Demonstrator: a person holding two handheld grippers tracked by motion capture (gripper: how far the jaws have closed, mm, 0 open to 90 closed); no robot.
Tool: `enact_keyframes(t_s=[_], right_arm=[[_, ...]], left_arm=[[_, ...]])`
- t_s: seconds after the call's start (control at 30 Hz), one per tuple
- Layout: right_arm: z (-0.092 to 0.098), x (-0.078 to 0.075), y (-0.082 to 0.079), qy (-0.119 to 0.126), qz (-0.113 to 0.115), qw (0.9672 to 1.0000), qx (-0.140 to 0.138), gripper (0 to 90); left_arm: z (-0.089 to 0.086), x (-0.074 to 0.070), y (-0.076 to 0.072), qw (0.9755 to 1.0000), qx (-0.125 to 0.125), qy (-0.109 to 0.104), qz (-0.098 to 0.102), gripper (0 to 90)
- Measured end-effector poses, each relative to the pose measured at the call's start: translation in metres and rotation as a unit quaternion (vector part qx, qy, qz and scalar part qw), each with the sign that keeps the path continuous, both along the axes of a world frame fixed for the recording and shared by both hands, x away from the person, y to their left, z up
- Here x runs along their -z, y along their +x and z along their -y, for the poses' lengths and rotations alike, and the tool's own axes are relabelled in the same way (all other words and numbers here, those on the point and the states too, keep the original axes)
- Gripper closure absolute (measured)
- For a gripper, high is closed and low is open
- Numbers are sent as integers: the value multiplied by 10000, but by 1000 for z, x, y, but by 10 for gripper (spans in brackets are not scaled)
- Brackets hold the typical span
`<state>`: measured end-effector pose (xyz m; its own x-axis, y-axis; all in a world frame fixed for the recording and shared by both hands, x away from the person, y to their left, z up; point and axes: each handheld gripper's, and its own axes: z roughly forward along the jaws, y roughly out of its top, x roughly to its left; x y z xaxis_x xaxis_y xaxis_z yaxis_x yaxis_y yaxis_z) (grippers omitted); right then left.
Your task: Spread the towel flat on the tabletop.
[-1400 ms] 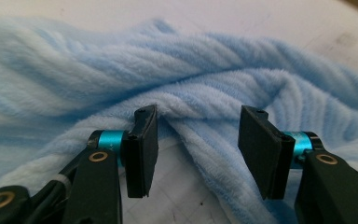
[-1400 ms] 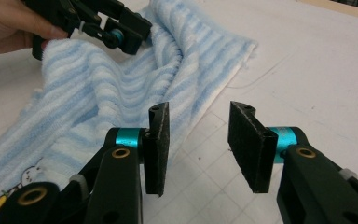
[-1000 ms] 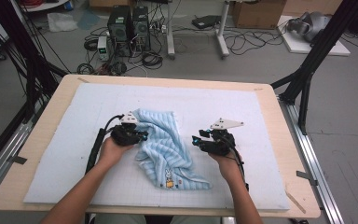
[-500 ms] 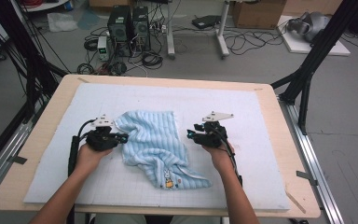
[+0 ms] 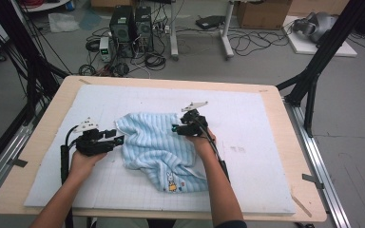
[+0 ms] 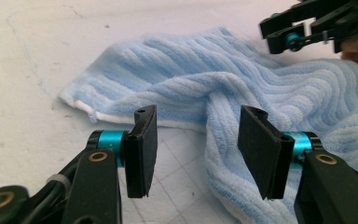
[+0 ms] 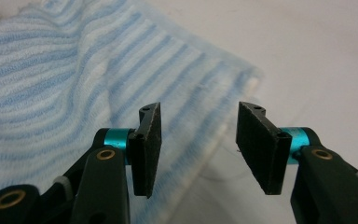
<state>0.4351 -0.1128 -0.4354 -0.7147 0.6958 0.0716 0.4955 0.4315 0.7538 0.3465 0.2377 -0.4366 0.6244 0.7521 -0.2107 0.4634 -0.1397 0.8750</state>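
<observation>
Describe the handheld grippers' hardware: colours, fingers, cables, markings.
Both are black. The left gripper and right gripper each carry a grey three-cornered plate on top and trail a black cable along the forearm. In the gripper views, the flat black rectangular fingers sit on teal-blue anodised collars, with brass-coloured pivot rivets below. No printed markings are visible. Forearms are bare; a dark sleeve edge shows near the right shoulder.

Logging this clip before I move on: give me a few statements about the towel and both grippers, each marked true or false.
1. The left gripper is open. True.
2. The right gripper is shut on the towel. False: its jaws stand apart, over the towel's edge.
3. The towel is striped light blue and white. True.
4. The towel lies folded into a neat square. False: it lies rumpled and uneven on the white mat.
5. A small cartoon patch sits at the towel's near end. True.
</observation>
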Motion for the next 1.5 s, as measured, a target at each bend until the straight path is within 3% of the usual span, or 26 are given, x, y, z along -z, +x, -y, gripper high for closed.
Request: enact_keyframes(t_s=[0.13, 0.17, 0.2, 0.23, 0.27, 0.33, 0.43, 0.57, 0.7, 0.77, 0.83, 0.93, 1.07, 1.17, 1.27, 1.4, 1.43, 1.5], right_arm=[[-17, 9, 1, -358, -19, 9991, -226, 589], [-16, 8, 2, -304, -34, 9992, -270, 766], [-16, 8, 2, -304, -34, 9992, -270, 766], [-15, 8, 3, -326, -43, 9990, -311, 851], [-14, 7, 3, -487, 44, 9985, -261, 858], [-8, 5, 6, -618, 170, 9979, -46, 861], [11, 4, 14, -515, 188, 9979, 356, 862], [35, 1, 22, -535, 250, 9939, 927, 863], [57, -3, 25, -550, 407, 9831, 1701, 864], [64, -3, 25, -508, 401, 9793, 1919, 863], [67, -3, 25, -440, 336, 9794, 1941, 848], [69, -7, 21, -197, 398, 9804, 1920, 747], [71, -17, 9, 24, 486, 9853, 1635, 654], [75, -22, -6, 105, 550, 9886, 1395, 594], [80, -22, -25, 232, 435, 9921, 1155, 524], [88, -19, -50, 295, 383, 9947, 910, 477], [89, -19, -54, 248, 234, 9957, 864, 466], [90, -17, -63, 260, 203, 9964, 783, 468]], left_arm=[[0, 1, 0, 10000, 24, -18, -8, 470], [0, 1, 0, 10000, 6, -12, -7, 468], [-1, 1, 0, 10000, -10, -26, -7, 468], [-2, 1, 0, 10000, -20, -19, -9, 468], [-2, 1, 0, 10000, -27, -35, -12, 467], [-2, 1, 1, 10000, -32, -37, -31, 464], [-1, 2, 1, 10000, 2, -9, -44, 463], [0, 3, 1, 10000, 27, 7, -65, 462], [-1, 3, 1, 10000, 19, 4, -87, 463], [0, 4, 1, 10000, 8, -43, -85, 463], [0, 4, 1, 9999, 16, -64, -89, 462], [0, 4, 1, 9999, 55, -79, -84, 455], [7, 5, 4, 9996, 94, -252, -81, 427], [19, 6, 11, 9994, 304, -97, -94, 401], [31, 10, 16, 9993, 354, -56, -68, 381], [47, 13, 26, 9975, 529, 346, -328, 378], [50, 13, 28, 9973, 534, 418, -284, 389], [55, 13, 32, 9967, 523, 575, -244, 455]])
